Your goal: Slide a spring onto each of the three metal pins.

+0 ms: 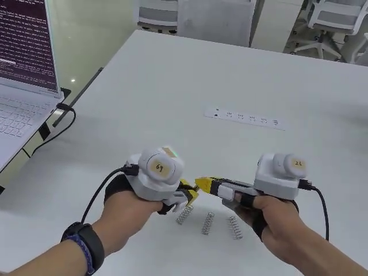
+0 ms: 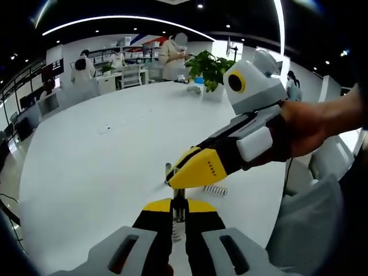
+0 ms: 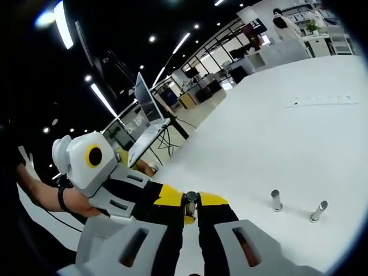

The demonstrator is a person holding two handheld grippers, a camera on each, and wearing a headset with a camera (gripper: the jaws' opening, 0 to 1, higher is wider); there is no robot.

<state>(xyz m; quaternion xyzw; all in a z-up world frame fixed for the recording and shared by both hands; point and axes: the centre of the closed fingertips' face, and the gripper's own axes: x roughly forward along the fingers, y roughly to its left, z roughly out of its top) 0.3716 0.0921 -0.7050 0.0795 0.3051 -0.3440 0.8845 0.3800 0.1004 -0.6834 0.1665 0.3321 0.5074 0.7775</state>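
The spring (image 1: 184,214) looks to be pinched by its upper end in the left tongs (image 2: 179,204). Their yellow tips are pressed almost together, and the coils trail down and back beneath them toward the table (image 1: 172,86). It is small, so I take that grip as likely, not certain.

Almost tip to tip with them, the right tongs (image 1: 202,184) are clamped on a pin (image 3: 190,198), which the right gripper view catches nearly end-on. In the left gripper view the pin stands roughly upright across the right tips, just beyond the left tongs and slightly to their left.

As I judge it, the next move depends on turning the spring's long axis to match the pin's. Its open end then has to meet the pin's free end. The left hand carries the spring and is the nearer one.

Two loose springs (image 1: 207,222) lie on the table just below the right hand. Two spare pins (image 3: 276,200) stand on the table near each other, apart from the tongs. Farther out are a power strip (image 1: 244,117) and a laptop (image 1: 23,69).
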